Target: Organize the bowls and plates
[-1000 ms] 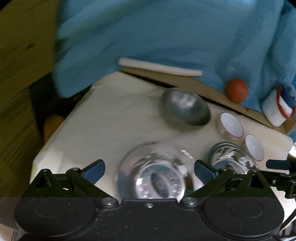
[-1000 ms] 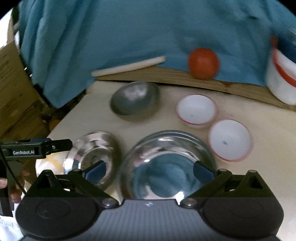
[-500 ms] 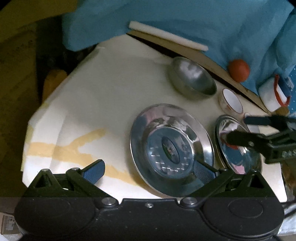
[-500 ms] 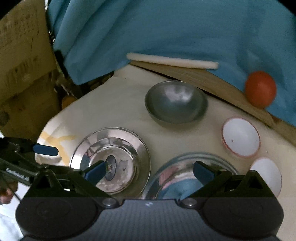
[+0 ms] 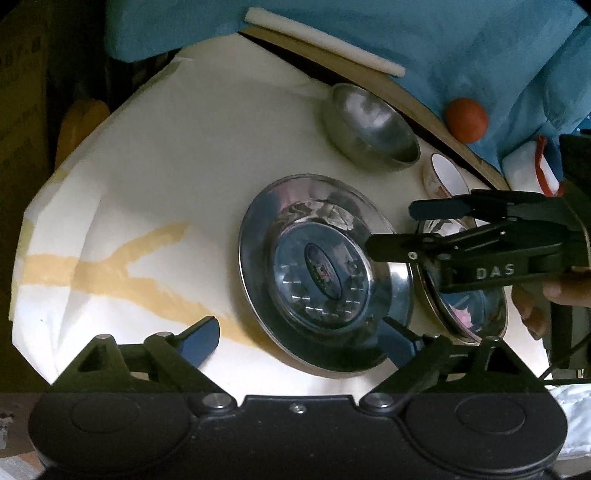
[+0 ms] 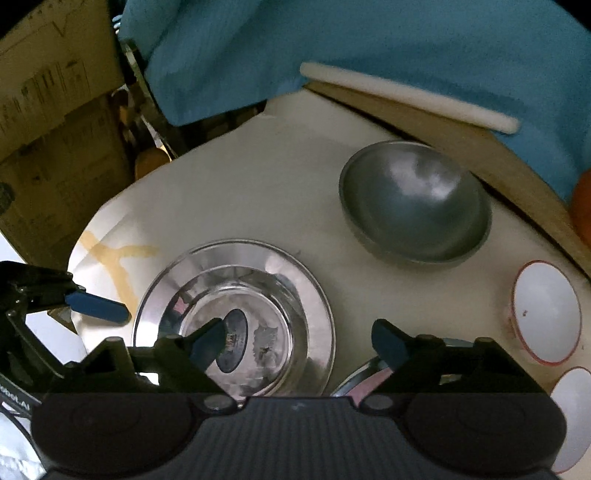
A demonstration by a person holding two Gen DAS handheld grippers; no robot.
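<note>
A shiny steel plate (image 5: 325, 273) lies on the white-covered table; it also shows in the right wrist view (image 6: 236, 317). A second steel plate (image 5: 469, 302) lies right of it, mostly hidden in the right wrist view (image 6: 365, 376). A grey steel bowl (image 5: 373, 129) (image 6: 413, 203) stands behind them. Two small white bowls with red rims (image 6: 543, 317) (image 6: 572, 410) stand at the right. My left gripper (image 5: 299, 341) is open above the first plate's near rim. My right gripper (image 6: 295, 343) is open and empty above the gap between the two plates; it also shows in the left wrist view (image 5: 391, 229).
A blue cloth (image 5: 406, 33) hangs behind the table with a white stick (image 5: 321, 40) on a wooden board. An orange ball (image 5: 466, 120) and a white container with a red band (image 5: 532, 173) stand at the back right. Cardboard boxes (image 6: 55, 110) stand left of the table.
Both grippers have risen and pulled back from the plates, so more of the table shows. The right gripper has shifted left toward the first plate. No object has moved.
</note>
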